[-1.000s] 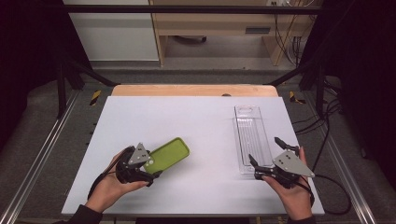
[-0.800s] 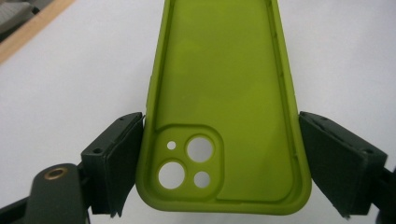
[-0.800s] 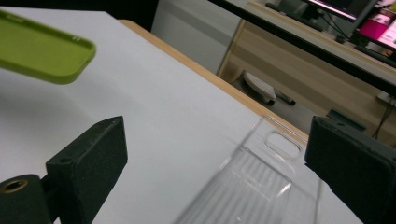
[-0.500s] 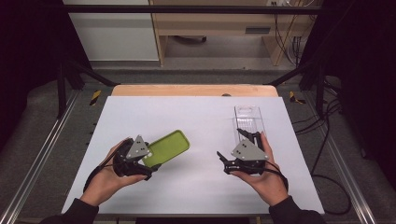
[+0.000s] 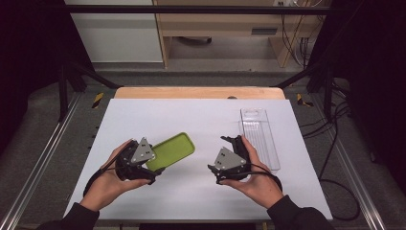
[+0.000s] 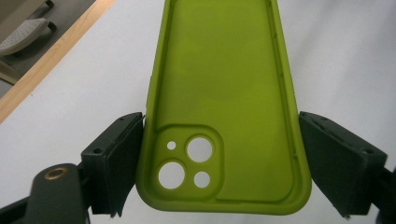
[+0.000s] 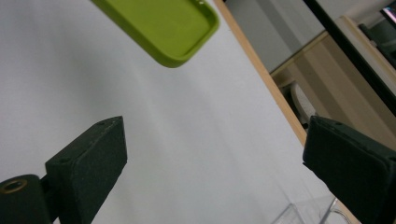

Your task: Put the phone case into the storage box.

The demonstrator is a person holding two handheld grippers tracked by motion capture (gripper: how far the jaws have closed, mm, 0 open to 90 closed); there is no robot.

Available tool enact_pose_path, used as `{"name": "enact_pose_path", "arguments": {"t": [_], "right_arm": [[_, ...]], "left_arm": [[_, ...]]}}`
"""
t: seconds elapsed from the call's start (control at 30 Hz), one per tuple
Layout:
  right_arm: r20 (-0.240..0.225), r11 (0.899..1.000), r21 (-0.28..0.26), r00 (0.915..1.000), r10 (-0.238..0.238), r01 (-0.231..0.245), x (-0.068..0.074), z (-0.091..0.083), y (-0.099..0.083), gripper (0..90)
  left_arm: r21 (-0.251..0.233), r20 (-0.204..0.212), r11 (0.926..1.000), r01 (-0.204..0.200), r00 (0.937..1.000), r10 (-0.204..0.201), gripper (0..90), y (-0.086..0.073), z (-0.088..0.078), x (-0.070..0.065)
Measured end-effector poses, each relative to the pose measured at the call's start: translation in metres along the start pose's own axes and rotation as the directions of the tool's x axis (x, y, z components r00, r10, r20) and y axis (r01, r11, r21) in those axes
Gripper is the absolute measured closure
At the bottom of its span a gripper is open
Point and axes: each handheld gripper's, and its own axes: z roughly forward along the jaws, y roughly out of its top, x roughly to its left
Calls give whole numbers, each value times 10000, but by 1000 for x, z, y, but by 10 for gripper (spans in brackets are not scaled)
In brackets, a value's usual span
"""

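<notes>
**Green case clamped in the left gripper**

The left gripper (image 6: 219, 154) grips the green phone case (image 6: 224, 93) by its long edges at the camera-cutout end — open side up, just above the white table (image 5: 201, 115). The right gripper (image 7: 215, 154) hangs beside it, jaws wide apart and empty. The clear tray (image 5: 261, 136) lies near the table's right edge.

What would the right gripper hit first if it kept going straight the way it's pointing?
Probably the green silicone phone case: the right gripper, jaws open and empty, aims across bare white table toward its far end. Depth is unclear; it might pass beneath.
</notes>
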Motion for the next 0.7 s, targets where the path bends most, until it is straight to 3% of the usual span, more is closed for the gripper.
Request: {"name": "enact_pose_path", "arguments": {"t": [0.13,0.7], "right_arm": [[-372,9989,141,9983,-446,452,3,5,5,69],[-1266,9900,120,9823,-1377,1404,18,19,23,75]], "left_arm": [[106,-33,9998,-164,9999,164,163,4,1,-3],[525,55,9970,-564,9984,562,163,11,16,-12]]}}
